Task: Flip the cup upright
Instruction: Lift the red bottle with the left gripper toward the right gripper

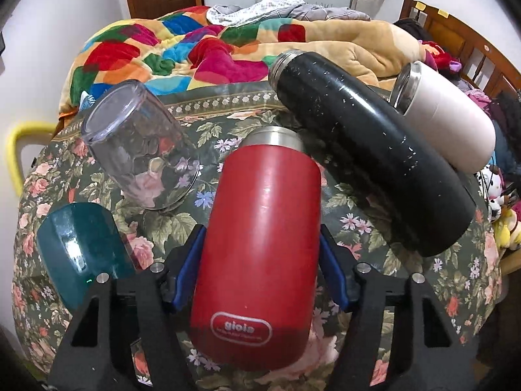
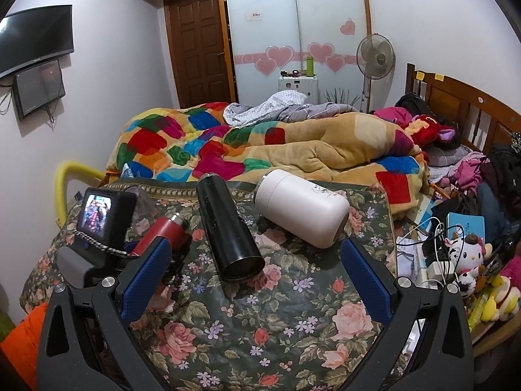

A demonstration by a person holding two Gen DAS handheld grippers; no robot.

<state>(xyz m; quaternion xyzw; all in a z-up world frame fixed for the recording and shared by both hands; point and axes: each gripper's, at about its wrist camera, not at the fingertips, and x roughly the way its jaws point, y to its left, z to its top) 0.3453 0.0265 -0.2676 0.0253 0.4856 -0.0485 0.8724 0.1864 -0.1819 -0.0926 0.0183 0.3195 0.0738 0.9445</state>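
Your left gripper point(image 1: 262, 260) has its blue fingers point(image 1: 190, 260) closed on the red cup point(image 1: 260, 241), one pad on each side of the body. The cup lies tilted between them, steel rim pointing away from you, base nearest the camera, over the floral cloth point(image 1: 228, 137) on the desk.

Past the left finger stands a clear glass point(image 1: 140, 146), mouth down; nothing shows inside it. Closer in on that side sits a teal cup point(image 1: 81, 247), also inverted. Beyond the right finger lies a black flask point(image 1: 374, 150) on its side, touching a white flask point(image 1: 452, 120) behind it.

Your right gripper point(image 2: 257, 277) is spread wide and holds nothing. The black flask lies between its fingers point(image 2: 146, 277), a little ahead; the white flask lies farther out toward the right finger. The flasks' insides are not visible.
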